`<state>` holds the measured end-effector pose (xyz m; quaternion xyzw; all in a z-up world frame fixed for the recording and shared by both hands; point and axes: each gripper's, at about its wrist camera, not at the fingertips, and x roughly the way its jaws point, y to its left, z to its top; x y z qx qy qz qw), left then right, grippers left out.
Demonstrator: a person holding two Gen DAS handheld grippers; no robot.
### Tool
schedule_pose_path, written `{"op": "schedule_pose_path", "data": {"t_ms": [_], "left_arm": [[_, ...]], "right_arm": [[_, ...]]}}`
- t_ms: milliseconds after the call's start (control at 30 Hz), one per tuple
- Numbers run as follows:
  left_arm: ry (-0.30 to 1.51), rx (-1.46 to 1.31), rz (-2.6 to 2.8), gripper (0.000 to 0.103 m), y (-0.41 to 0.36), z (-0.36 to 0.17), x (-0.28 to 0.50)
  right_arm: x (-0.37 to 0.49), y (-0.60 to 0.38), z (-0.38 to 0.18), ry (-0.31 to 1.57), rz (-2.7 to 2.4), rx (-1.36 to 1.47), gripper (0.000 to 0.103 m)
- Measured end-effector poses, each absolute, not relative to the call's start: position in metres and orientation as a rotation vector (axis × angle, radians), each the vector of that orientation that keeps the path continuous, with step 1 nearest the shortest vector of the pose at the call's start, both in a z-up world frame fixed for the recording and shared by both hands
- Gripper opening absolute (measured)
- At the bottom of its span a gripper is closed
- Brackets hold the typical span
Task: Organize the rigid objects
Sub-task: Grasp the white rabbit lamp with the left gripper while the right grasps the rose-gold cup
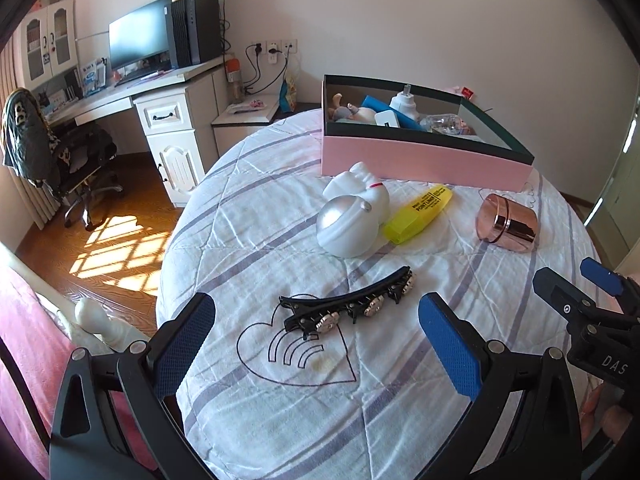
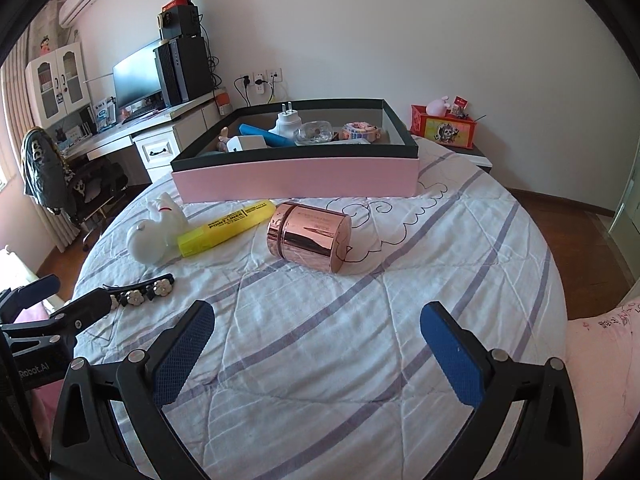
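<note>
We are hovering left claw (image 1: 316,344) wide open, empty, over black curved hair clip with metal flower studs (image 1: 352,306) lying flat on white quilted bed with purple stripes (image 1: 248,240). Right claw (image 2: 316,352) also gaping open, holding nothing, facing shiny rose-gold cylindrical jar (image 2: 308,236) lying on its side.

Clip looking light, stiff, thin; we are judging best hold across narrow middle. Jar looking smooth, slippery, liable to roll; grip across body.

White plastic figurine (image 1: 352,212) and yellow highlighter marker (image 1: 420,212) lying touching, near pink open box with dark rim (image 1: 420,160), already partly filled.
</note>
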<state>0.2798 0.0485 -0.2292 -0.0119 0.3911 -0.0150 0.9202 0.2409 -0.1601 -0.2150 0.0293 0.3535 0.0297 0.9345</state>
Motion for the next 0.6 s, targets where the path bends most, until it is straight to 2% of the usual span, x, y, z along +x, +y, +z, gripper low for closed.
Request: {"op": "schedule_pose_path", "data": {"t_ms": [600], "left_arm": [[0.867, 0.036, -0.043, 0.103, 0.044, -0.246, 0.364]], "right_arm": [[0.333, -0.165, -0.240, 0.839, 0.077, 0.153, 0.103]]}}
